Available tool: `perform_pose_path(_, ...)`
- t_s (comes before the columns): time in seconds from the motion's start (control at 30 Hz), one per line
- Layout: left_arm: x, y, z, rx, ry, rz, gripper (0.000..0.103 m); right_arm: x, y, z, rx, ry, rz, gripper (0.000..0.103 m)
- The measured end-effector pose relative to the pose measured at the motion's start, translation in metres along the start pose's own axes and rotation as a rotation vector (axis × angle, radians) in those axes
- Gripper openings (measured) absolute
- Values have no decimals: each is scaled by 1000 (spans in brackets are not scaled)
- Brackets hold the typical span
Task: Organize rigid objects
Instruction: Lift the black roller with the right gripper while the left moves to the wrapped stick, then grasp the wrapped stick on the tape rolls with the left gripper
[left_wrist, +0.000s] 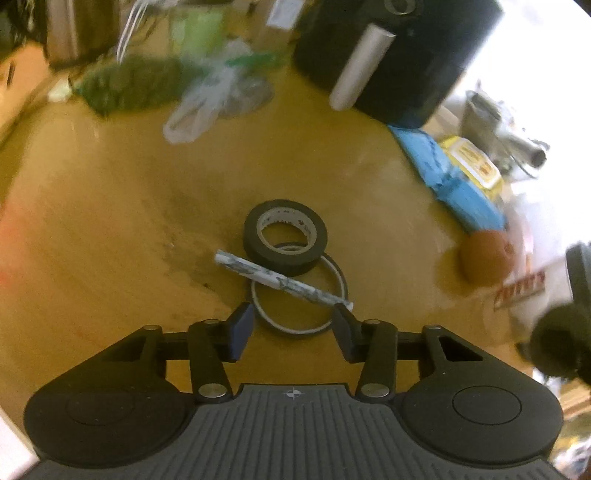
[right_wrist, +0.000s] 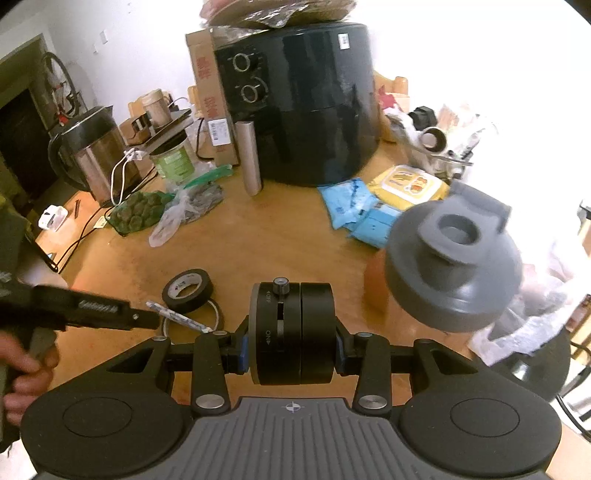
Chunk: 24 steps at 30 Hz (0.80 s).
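Left claw coming in on the tape-and-pen pile; right claw already carrying a black puck.

Left claw (left_wrist: 293, 325) is unclenched, nothing gripped, fingers either side of the near rim of the thin tape ring (left_wrist: 300, 295) on the worktop (left_wrist: 110, 221). A patterned pen (left_wrist: 282, 282) lies across that ring, its far end by the thick black tape roll (left_wrist: 285, 242), which overlaps the ring's far edge. Best move imo: pick one item, prob. the pen, square the pads across it w/o nudging the roll. Right claw (right_wrist: 291, 352) is clenched on a round black on/off device (right_wrist: 291, 334), held above the worktop near a grey bottle lid (right_wrist: 452, 258); keep it level and clear of that lid.
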<state>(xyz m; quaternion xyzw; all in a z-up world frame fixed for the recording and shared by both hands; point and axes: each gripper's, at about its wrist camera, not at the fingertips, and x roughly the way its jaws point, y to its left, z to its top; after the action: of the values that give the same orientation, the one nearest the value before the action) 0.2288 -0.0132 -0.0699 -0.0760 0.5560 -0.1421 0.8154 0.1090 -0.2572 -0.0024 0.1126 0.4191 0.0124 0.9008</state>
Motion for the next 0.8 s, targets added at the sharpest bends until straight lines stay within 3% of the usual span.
perform_pose_path(0.07,10,3,3,-49,19,-12,38,-5,-5,-2,15,-2,-11,43)
perform_pose_path(0.5,55,14,20,-245,88,-22,37,-30,-41,-17,89,-11,-80,43)
perform_pose_path(0.8,57,24,16,-344,88,5,14,-33,-41,-22,89,-6,-65,43)
